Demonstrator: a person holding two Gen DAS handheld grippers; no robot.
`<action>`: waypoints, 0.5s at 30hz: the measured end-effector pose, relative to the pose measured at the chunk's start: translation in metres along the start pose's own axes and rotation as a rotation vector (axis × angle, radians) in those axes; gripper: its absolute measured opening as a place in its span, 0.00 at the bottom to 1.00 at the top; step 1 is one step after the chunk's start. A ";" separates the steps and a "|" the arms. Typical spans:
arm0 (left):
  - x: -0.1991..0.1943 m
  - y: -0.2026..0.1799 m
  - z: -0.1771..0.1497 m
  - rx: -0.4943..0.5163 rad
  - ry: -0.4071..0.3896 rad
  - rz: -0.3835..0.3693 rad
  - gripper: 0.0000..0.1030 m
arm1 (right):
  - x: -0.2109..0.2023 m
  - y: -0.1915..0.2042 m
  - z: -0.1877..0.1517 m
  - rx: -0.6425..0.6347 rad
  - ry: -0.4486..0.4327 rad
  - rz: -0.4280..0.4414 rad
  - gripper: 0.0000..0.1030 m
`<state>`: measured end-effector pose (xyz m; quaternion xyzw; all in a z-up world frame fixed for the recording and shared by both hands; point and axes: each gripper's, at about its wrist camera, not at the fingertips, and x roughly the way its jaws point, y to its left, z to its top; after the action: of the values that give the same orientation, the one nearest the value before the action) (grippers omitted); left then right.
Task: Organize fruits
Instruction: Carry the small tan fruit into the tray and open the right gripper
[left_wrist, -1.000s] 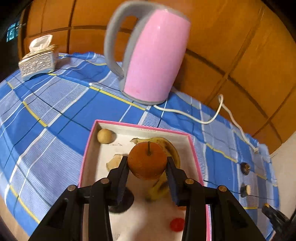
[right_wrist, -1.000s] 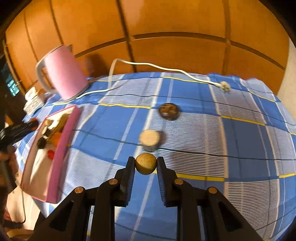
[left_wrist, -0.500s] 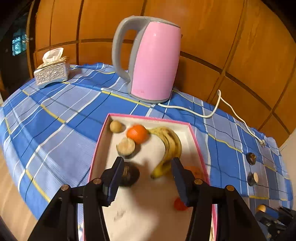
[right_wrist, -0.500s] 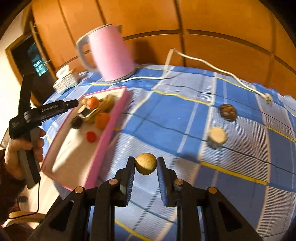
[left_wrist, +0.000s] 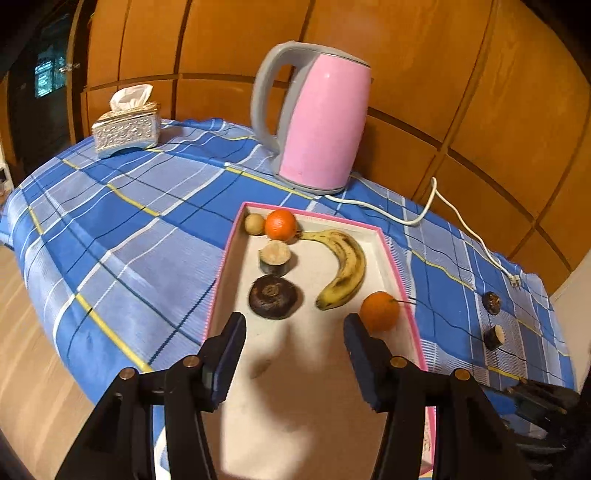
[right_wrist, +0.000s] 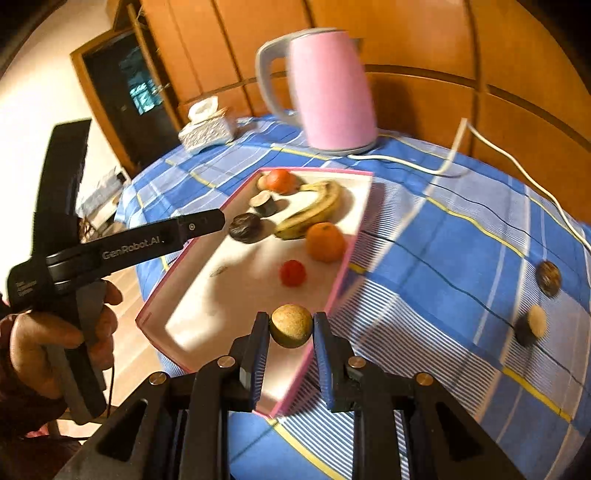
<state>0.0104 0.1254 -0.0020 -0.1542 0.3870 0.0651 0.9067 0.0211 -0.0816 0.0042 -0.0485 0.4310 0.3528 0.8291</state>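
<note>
A pink-rimmed white tray (left_wrist: 400, 280) holds a banana (left_wrist: 343, 269), two oranges (left_wrist: 281, 224) (left_wrist: 379, 311), a small tan fruit (left_wrist: 254, 223), a cut brown piece (left_wrist: 275, 256) and a dark round fruit (left_wrist: 274, 296). My left gripper (left_wrist: 293, 349) is open and empty above the tray's near end. My right gripper (right_wrist: 290, 345) is shut on a small tan round fruit (right_wrist: 290, 325), held above the tray's near right corner (right_wrist: 334, 295). A small red fruit (right_wrist: 292, 272) lies in the tray. Two dark fruits (right_wrist: 548, 277) (right_wrist: 530, 325) lie on the cloth to the right.
A pink kettle (left_wrist: 319, 118) stands behind the tray, its white cord (left_wrist: 424, 214) trailing right across the blue checked tablecloth (left_wrist: 122, 229). A silver tissue box (left_wrist: 127, 127) sits at the far left. A wooden wall is behind the table; the floor is to the left.
My left gripper let go of the orange in the tray, opened and pulled back. My right gripper carried the tan fruit left from the cloth to the tray's edge.
</note>
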 end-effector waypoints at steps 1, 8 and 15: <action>-0.001 0.002 -0.001 -0.003 0.000 0.005 0.54 | 0.005 0.002 0.002 -0.009 0.005 0.001 0.23; -0.001 0.012 -0.007 -0.026 0.014 0.026 0.54 | 0.030 0.002 0.018 -0.026 0.028 -0.023 0.23; -0.003 0.008 -0.006 -0.015 0.009 0.026 0.54 | 0.049 -0.005 0.026 -0.004 0.043 -0.066 0.34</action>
<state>0.0023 0.1306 -0.0058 -0.1565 0.3925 0.0791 0.9029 0.0607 -0.0489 -0.0177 -0.0723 0.4462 0.3249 0.8308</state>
